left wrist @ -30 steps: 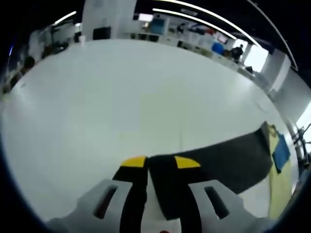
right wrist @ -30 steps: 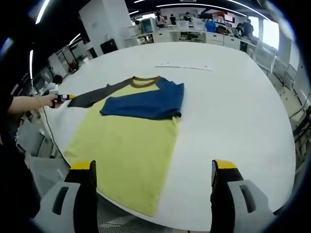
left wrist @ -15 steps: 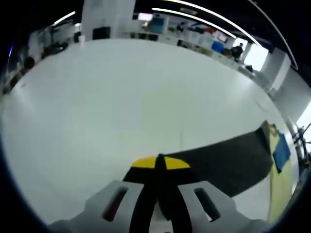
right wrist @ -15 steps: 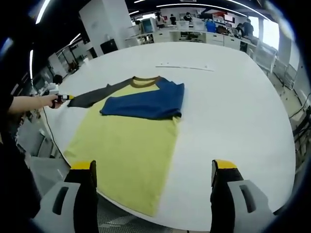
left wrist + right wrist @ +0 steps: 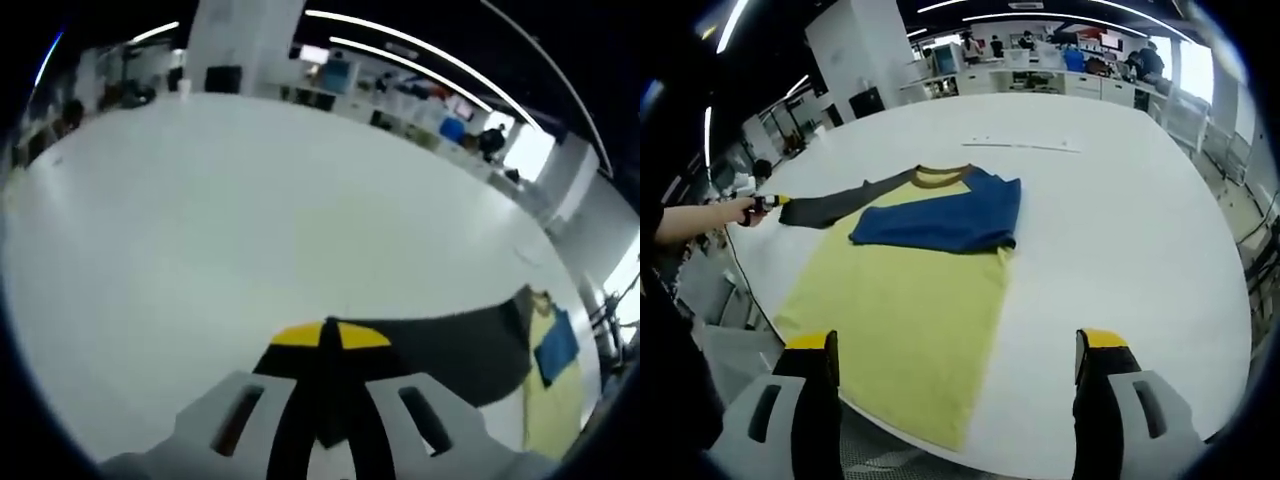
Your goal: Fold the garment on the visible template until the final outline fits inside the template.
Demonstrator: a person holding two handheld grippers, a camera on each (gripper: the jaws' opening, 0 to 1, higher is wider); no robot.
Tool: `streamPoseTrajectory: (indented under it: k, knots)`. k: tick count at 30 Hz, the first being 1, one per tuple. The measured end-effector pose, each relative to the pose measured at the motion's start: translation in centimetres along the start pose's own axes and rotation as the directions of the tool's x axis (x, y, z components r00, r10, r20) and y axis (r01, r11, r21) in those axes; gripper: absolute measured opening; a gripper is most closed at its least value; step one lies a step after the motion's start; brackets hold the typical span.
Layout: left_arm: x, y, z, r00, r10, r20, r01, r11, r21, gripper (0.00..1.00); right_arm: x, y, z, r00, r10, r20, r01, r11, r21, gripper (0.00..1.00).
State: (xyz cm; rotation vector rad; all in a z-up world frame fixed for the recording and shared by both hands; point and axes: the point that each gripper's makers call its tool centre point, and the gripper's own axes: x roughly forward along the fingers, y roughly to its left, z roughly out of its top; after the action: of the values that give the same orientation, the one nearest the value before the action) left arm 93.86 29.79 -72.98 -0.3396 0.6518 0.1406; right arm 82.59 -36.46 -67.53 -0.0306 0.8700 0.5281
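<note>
A long-sleeved shirt with a yellow body [image 5: 905, 315] lies flat on the white table [image 5: 1120, 230]. Its blue sleeve [image 5: 940, 222] is folded across the chest below the brown collar [image 5: 942, 177]. Its dark grey sleeve [image 5: 835, 207] stretches out to the left. My left gripper [image 5: 329, 338] is shut on the cuff of the dark sleeve [image 5: 450, 345]; this left gripper [image 5: 768, 203] is also seen from afar in the right gripper view, held by a hand. My right gripper [image 5: 955, 350] hangs open above the table's near edge, holding nothing.
A thin line of marks [image 5: 1025, 145] lies on the table beyond the collar. Desks, shelves and people stand at the back of the room [image 5: 1060, 55]. A floor drop and cables lie off the table's left edge [image 5: 730, 310].
My left gripper's jaws closed onto the dark sleeve's cuff and now lift it slightly. The right gripper stayed open, its view shifting only a little.
</note>
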Motion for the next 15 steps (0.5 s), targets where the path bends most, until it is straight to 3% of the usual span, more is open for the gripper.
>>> streamPoseTrajectory:
  k: [15]
  knots:
    - [-3.8,-4.0,1.8,0.999,-0.039,0.010,0.039,0.997,0.063,0.00,-2.4,-0.6,-0.1,0.999,-0.005,0.048,0.005,1.000,0.002,0.97]
